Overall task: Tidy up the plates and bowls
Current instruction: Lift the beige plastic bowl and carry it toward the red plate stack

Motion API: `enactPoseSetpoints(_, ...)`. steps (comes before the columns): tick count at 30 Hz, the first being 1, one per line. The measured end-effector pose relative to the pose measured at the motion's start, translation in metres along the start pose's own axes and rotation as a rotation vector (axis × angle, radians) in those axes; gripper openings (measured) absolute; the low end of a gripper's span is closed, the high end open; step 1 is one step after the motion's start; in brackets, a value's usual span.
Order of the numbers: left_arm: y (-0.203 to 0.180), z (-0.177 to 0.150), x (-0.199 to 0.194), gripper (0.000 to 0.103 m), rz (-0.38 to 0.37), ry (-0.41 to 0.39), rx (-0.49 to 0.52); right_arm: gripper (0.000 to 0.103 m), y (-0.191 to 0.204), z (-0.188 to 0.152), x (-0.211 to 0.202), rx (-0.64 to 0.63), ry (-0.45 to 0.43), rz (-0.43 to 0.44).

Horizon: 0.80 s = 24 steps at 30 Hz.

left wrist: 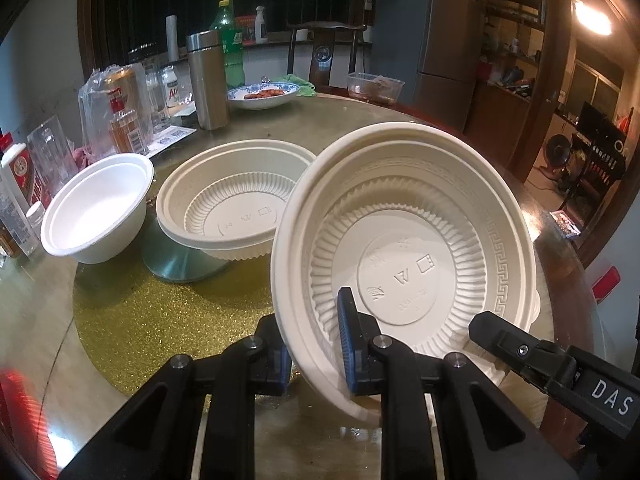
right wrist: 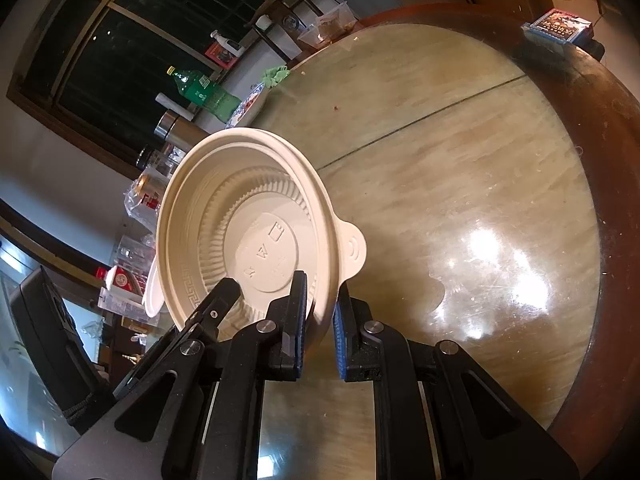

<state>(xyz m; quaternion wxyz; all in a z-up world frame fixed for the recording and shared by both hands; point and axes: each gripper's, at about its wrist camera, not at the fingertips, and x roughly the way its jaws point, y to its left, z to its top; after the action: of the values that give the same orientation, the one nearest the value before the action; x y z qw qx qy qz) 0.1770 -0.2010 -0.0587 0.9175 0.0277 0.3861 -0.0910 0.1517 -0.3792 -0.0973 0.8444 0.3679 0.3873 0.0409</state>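
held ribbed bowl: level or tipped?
Tipped. The ribbed bowl is clear of the table, its inside facing the camera, both grippers' fingers clamping its rim.

— How many cream ribbed bowls (left wrist: 404, 248)?

— Two: one tilted at four o'clock, a second (left wrist: 236, 196) near centre.

— And plain white bowls (left wrist: 98, 208)?

— One, at nine o'clock.

— Bottles?

— One green bottle (left wrist: 230, 46) at twelve o'clock, beside one steel flask (left wrist: 207, 80).

— Other dishes?

— One blue-patterned plate (left wrist: 264, 94), one clear tub (left wrist: 374, 87) at one o'clock.

— Grippers?

— Two in the left wrist view.

Tilted ribbed bowl (left wrist: 404, 248) in hand-held gripper (left wrist: 316, 344), probably clamped.
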Motion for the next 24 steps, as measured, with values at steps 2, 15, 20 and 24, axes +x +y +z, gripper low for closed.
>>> enactPoseSetpoints(2, -0.001, 0.0, -0.001, 0.019, 0.009, -0.003, 0.005, 0.012, 0.0, -0.001, 0.001, -0.001, 0.003, 0.006)
enactPoseSetpoints(15, 0.026, -0.003, -0.038, 0.02, 0.096, -0.026, -0.027, 0.012, 0.038, -0.018, -0.007, -0.111, 0.02, 0.08)
enactPoseSetpoints(20, 0.041, -0.012, -0.055, 0.019, 0.114, -0.036, -0.048, 0.013, 0.05, -0.037, -0.008, -0.123, 0.036, 0.086)
enactPoseSetpoints(24, 0.06, -0.024, -0.063, 0.019, 0.112, -0.029, -0.082, 0.013, 0.068, -0.054, -0.006, -0.152, 0.055, 0.087)
